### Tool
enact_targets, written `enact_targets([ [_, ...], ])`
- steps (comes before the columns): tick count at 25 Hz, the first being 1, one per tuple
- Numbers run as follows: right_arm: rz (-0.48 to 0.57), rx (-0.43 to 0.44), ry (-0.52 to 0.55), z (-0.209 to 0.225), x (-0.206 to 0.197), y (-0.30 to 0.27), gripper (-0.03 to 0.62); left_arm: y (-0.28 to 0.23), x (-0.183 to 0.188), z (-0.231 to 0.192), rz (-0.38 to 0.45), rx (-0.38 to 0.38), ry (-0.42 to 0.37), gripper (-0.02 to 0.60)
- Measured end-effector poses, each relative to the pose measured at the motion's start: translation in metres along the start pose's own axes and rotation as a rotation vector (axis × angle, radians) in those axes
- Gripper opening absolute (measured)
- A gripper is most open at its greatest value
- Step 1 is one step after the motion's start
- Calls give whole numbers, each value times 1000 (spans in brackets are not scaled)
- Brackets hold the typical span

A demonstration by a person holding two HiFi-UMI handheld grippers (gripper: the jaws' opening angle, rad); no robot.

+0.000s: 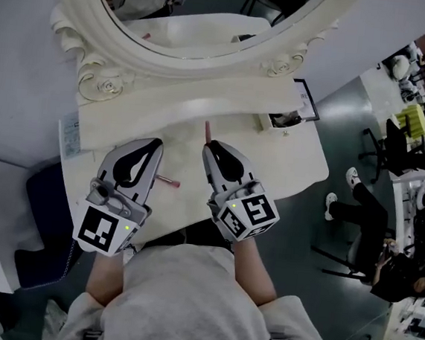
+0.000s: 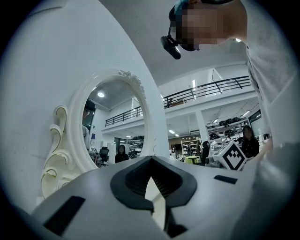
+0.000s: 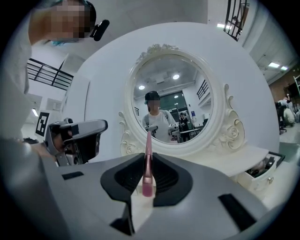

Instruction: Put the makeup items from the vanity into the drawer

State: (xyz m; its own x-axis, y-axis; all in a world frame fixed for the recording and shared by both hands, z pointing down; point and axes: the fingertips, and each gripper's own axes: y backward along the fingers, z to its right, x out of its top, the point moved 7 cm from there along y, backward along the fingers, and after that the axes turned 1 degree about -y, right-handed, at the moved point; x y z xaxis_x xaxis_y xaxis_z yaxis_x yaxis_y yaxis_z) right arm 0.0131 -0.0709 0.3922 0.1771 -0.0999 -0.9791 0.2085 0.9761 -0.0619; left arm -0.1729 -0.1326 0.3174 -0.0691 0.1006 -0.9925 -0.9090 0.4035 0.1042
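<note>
Left tool (image 1: 156,144) closed, right tool (image 1: 209,146) clamping pink stick (image 3: 148,157)

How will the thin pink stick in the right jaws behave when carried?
The pink stick juts straight past the jaws: probably stiff, light. The right gripper pinches one narrow spot, so it might pivot. Looks round, so may roll if dropped.

Bright, even overhead light is falling on the white vanity top (image 1: 295,164), leaving only soft shadows. Both gripper views are bending into a fisheye circle with black corners; ceiling lamps (image 3: 176,76) are glinting in the mirror (image 3: 187,101), and the nearest surfaces are blurring out of focus.
</note>
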Motion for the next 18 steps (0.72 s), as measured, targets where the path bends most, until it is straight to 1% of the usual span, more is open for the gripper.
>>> enact_targets([
  [2,27,-14,-3,-2,4,5,57,-2,4,3,41,-6,1,11],
  [7,87,-38,-4,-3,15,19,57,-4,5,9,50,-32,10,11],
  [10,125,-48,-20,-1,24,26,57,-7,9,11,59,-44,0,11],
  [14,158,-56,-29,5,32,35,57,-10,14,15,70,-49,-5,11],
  [18,176,-43,-30,15,38,40,58,-18,17,20,74,-43,-15,11],
])
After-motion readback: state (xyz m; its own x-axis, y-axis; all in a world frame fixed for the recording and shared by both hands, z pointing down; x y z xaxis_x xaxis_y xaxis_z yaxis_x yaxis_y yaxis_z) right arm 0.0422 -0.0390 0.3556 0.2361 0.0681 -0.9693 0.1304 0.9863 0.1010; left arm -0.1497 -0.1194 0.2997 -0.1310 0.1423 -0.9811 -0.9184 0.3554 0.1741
